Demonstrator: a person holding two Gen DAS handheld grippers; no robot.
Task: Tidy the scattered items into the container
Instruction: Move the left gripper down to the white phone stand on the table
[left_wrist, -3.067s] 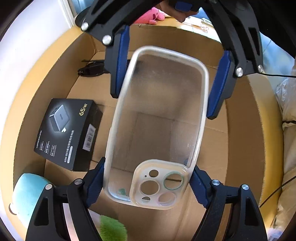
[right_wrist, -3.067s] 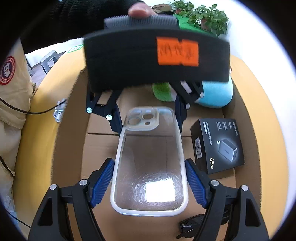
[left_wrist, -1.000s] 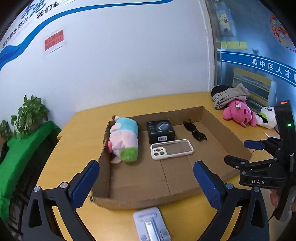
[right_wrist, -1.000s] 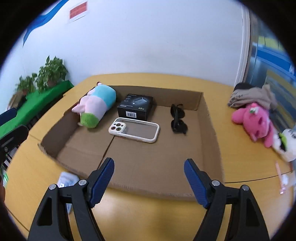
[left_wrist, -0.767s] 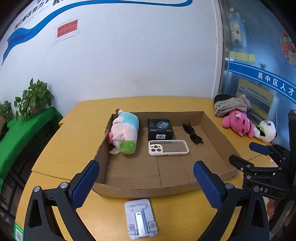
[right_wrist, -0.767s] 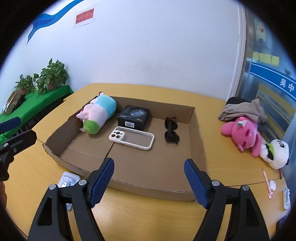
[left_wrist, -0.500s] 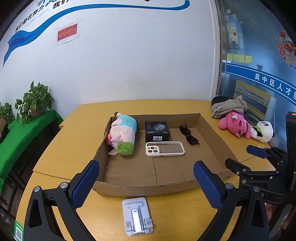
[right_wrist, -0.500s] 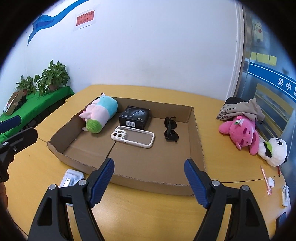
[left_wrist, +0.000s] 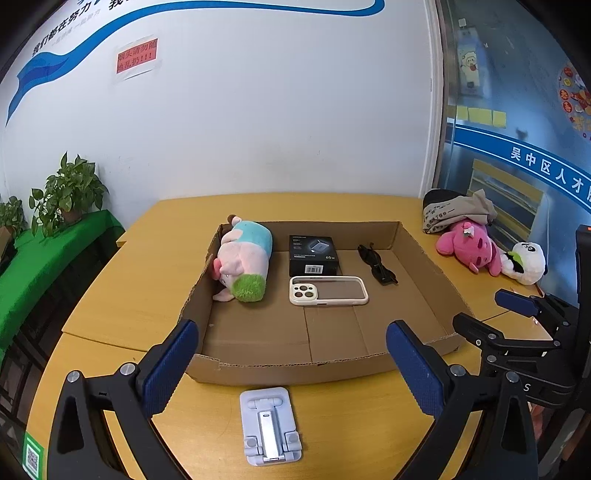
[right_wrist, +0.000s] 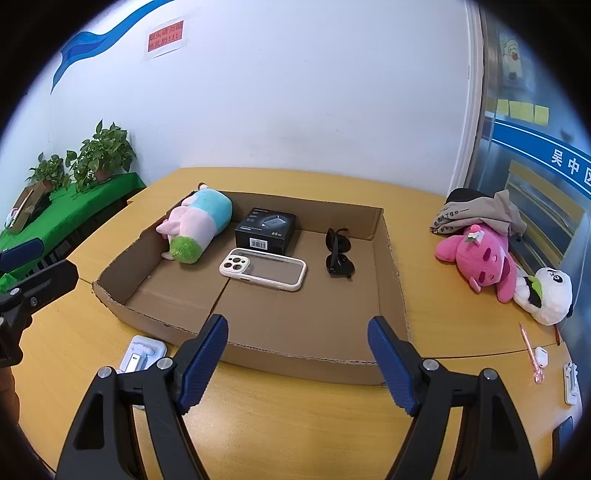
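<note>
Matt corrugated cardboard tray (right_wrist: 391, 266); fuzzy plush toy (right_wrist: 195, 229); glossy sunglasses (right_wrist: 338, 254).

1. The cardboard tray (right_wrist: 391, 258) sits on the counter (right_wrist: 295, 413).
2. Inside the tray: plush toy (right_wrist: 195, 229), black box (right_wrist: 266, 227), phone case (right_wrist: 263, 274), sunglasses (right_wrist: 338, 254).
3. The right gripper (right_wrist: 297, 350) hangs empty, jaws apart, before the tray's near wall.

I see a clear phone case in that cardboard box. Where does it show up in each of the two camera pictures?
Left wrist view: the phone case lies at picture centre, inside the cardboard box.
Right wrist view: the phone case lies left of centre, on the box floor.
Shared landmark: the black charger box sits just behind it in both views.
</note>
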